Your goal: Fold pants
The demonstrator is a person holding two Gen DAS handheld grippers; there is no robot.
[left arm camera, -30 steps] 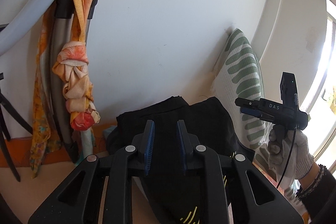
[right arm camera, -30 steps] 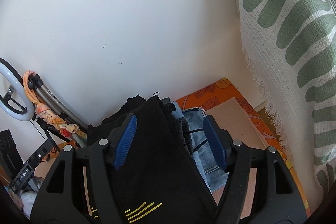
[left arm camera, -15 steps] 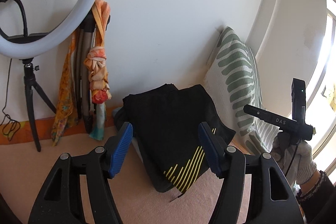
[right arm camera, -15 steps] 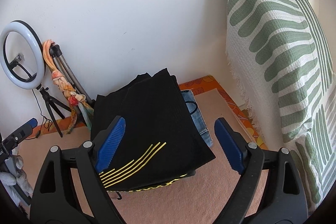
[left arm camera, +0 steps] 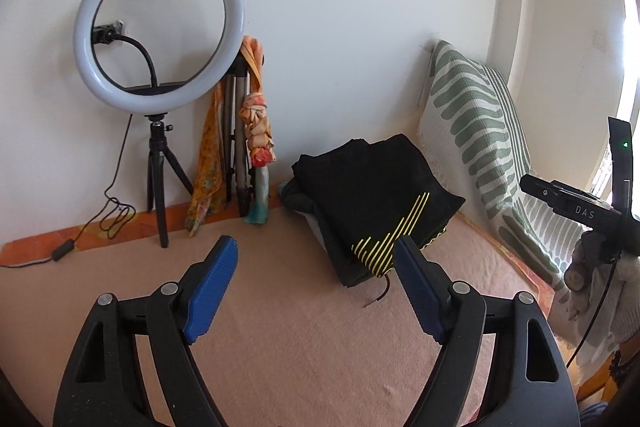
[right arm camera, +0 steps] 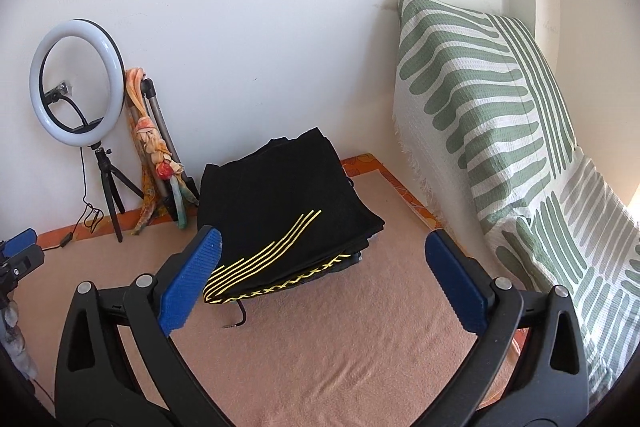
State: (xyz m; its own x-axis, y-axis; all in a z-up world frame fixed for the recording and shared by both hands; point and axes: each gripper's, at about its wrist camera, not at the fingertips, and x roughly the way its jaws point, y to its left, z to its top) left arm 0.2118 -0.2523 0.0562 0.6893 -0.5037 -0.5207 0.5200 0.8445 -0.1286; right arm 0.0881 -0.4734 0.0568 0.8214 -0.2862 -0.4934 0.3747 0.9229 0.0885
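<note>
Black pants with yellow stripes (left arm camera: 376, 195) lie folded on top of a stack of clothes in the corner by the wall; they also show in the right wrist view (right arm camera: 280, 203). My left gripper (left arm camera: 316, 283) is open and empty, held back from the stack over the pink mat. My right gripper (right arm camera: 320, 279) is open and empty, just in front of the stack's near edge. The right gripper's body (left arm camera: 576, 207) and gloved hand show at the right edge of the left wrist view.
A ring light on a tripod (left arm camera: 160, 27) and a folded tripod with an orange scarf (left arm camera: 248, 131) stand against the wall at left. A green-and-white striped cushion (right arm camera: 488, 107) leans at right. A pink mat (right arm camera: 340, 347) covers the floor.
Both grippers have let go of the black pants, opened wide and pulled back from the stack. The pants now rest folded on top of the pile.
</note>
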